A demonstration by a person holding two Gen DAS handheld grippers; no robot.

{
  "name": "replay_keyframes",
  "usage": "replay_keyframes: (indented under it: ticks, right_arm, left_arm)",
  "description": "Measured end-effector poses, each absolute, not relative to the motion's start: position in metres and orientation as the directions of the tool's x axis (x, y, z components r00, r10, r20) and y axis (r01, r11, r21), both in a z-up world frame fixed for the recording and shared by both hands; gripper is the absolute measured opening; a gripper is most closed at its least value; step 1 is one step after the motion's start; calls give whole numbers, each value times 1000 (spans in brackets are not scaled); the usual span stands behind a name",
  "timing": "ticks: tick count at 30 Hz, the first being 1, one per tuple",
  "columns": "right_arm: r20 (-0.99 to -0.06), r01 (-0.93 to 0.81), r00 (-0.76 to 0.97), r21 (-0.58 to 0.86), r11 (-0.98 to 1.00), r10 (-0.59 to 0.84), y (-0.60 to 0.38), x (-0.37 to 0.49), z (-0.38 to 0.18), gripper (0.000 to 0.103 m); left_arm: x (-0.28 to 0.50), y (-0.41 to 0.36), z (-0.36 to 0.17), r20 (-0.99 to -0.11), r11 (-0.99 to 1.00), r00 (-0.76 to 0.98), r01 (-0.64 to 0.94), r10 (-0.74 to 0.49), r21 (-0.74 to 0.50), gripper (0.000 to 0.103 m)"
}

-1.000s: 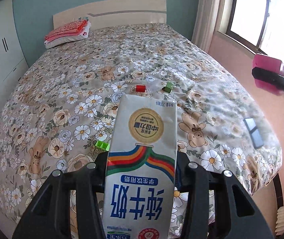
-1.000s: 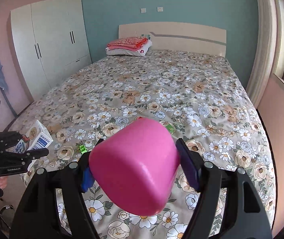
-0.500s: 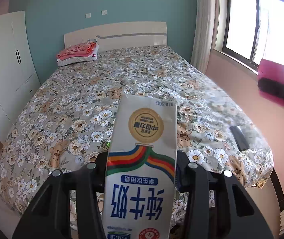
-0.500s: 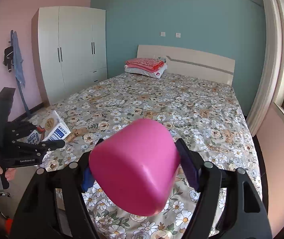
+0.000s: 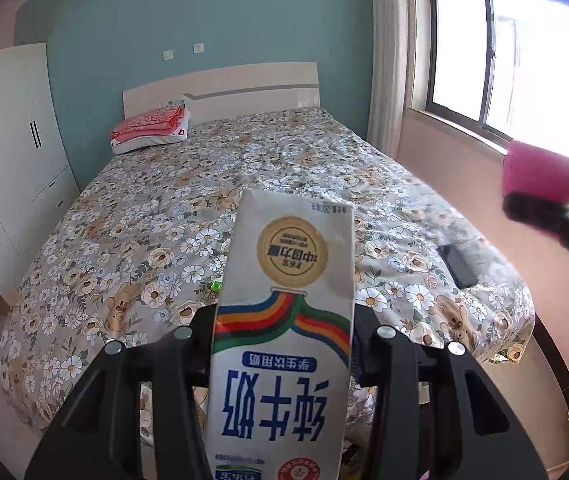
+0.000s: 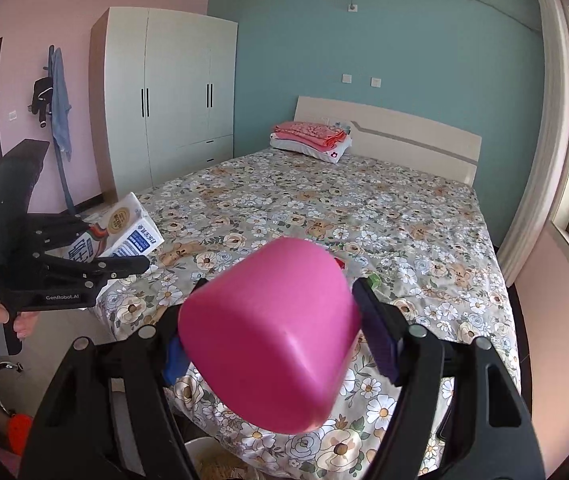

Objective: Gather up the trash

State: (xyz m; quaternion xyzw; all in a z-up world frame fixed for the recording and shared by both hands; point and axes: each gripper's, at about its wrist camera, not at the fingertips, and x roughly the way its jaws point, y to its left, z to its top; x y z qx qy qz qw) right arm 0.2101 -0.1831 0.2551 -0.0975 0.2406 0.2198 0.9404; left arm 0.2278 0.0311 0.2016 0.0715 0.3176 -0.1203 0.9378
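My left gripper [image 5: 284, 344] is shut on a white milk carton [image 5: 284, 320] with a gold seal and rainbow stripes, held upright in the air off the foot of the bed [image 5: 156, 216]. The carton also shows in the right wrist view [image 6: 124, 232], with the left gripper [image 6: 116, 252] at the left. My right gripper [image 6: 272, 344] is shut on a pink plastic cup [image 6: 268, 332], bottom toward the camera. The cup also shows at the far right of the left wrist view [image 5: 536, 172]. Small green [image 5: 215, 286] and red [image 6: 338, 263] bits lie on the floral bedspread.
A black phone [image 5: 458, 266] lies near the bed's right foot corner. Folded pink bedding [image 6: 310, 134] sits on a pillow by the headboard. A white wardrobe [image 6: 164, 96] stands left of the bed, a window [image 5: 504, 52] on the right. A light container rim [image 6: 204, 450] shows below.
Both grippers have pulled back and up from the bed with their loads. The bed now looks smaller and farther, and more of the walls, wardrobe and window is in view.
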Motion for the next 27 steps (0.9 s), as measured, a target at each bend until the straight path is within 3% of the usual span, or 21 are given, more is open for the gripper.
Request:
replay_keyframes:
  ticks: [13,27]
  right_arm:
    - [-572,-520,721,-76,851,390,-167,153,180,71]
    - [-667,-554,623,-7,833,409,-165,124,79,71]
  left_arm:
    - [173,34,144,-651,948,734,310,-193,69,48]
    - [144,32,49,-759,930,609,368,-232,11,48]
